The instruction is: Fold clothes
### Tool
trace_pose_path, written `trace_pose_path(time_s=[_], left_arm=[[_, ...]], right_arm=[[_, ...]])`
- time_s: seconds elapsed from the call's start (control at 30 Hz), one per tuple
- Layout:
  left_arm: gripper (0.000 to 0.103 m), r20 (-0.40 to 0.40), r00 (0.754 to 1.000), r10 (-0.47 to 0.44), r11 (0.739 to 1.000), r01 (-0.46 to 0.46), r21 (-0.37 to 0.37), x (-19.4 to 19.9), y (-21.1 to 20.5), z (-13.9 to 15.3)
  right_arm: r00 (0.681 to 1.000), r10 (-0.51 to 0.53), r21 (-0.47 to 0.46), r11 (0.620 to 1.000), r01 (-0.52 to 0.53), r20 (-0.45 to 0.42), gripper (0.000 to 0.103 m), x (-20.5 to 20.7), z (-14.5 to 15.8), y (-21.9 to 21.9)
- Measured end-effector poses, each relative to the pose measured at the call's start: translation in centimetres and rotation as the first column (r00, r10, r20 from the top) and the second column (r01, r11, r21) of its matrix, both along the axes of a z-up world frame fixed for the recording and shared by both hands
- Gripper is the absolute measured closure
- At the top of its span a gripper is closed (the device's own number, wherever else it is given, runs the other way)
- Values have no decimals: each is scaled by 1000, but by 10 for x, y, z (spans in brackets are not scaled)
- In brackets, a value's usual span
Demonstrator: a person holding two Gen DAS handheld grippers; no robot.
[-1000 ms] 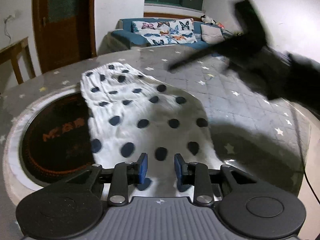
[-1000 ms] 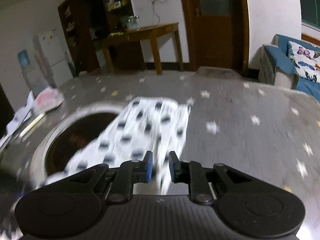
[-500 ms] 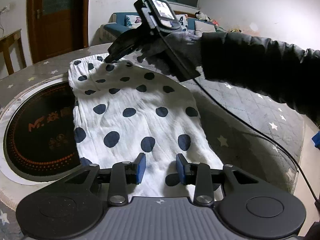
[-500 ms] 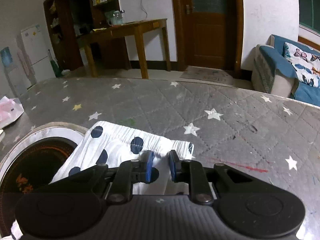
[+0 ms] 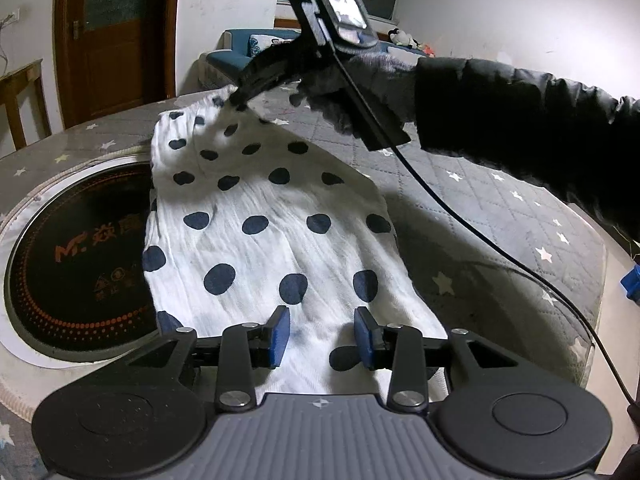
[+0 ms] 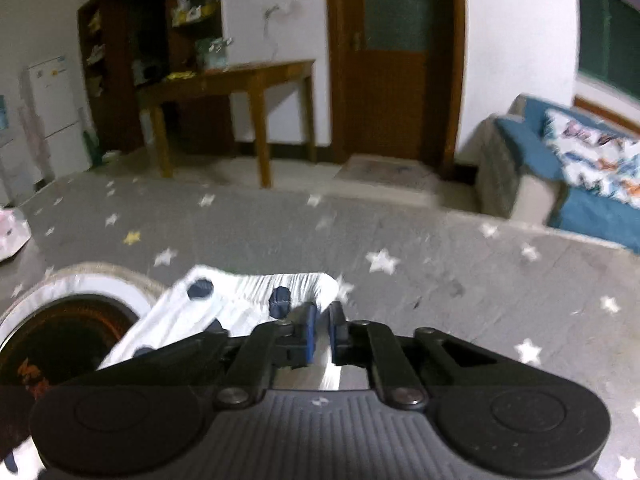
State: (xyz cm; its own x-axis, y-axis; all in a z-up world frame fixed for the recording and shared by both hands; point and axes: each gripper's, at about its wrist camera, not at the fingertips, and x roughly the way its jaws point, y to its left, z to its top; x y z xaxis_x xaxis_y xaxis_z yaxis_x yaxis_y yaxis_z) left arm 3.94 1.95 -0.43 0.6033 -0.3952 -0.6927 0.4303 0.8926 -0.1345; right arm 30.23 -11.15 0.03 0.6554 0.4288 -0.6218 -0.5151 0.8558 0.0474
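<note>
A white garment with dark blue polka dots lies lengthwise on the table, its left edge over a round black cooktop. My left gripper hovers open over the garment's near end, blue pads apart, cloth below them but not pinched. My right gripper, held by a gloved hand in a black sleeve, reaches the far right corner. Its jaws are closing, and the corner is pinched and drawn up. In the right wrist view the narrow jaws have white cloth between them.
The table wears a grey quilted cover with white stars. A black cable hangs from the right gripper across the table. Beyond the table stand a blue sofa, a wooden side table and a brown door.
The right gripper swept across to the garment's far corner, narrowed its jaws on it and raised it a little. The left gripper stayed at the near end, its pads slightly wider apart.
</note>
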Motion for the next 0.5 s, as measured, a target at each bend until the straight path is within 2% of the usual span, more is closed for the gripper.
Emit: trace_pose_path(time_s=[0.17,0.3,0.43,0.5], left_arm=[[64,1,1000,5,1000,-5,0,-1,2,2],[64,0,1000,9,1000,-9,-5,-1,2,3],[64,-3,1000,11,1000,-11,-7,-1,1,2],[63,-6,1000,12,1000,-12,-7,-2,1,2]], right_arm=[[998,-41,4,999,41,43,87,-9,3,0],[990,60,-56,997,-53,126,87,-30,12,20],[984,164,-33,986,-162,73,87,-31,11,52],[977,207,-64,977,-203,53,86,-27,3,72]])
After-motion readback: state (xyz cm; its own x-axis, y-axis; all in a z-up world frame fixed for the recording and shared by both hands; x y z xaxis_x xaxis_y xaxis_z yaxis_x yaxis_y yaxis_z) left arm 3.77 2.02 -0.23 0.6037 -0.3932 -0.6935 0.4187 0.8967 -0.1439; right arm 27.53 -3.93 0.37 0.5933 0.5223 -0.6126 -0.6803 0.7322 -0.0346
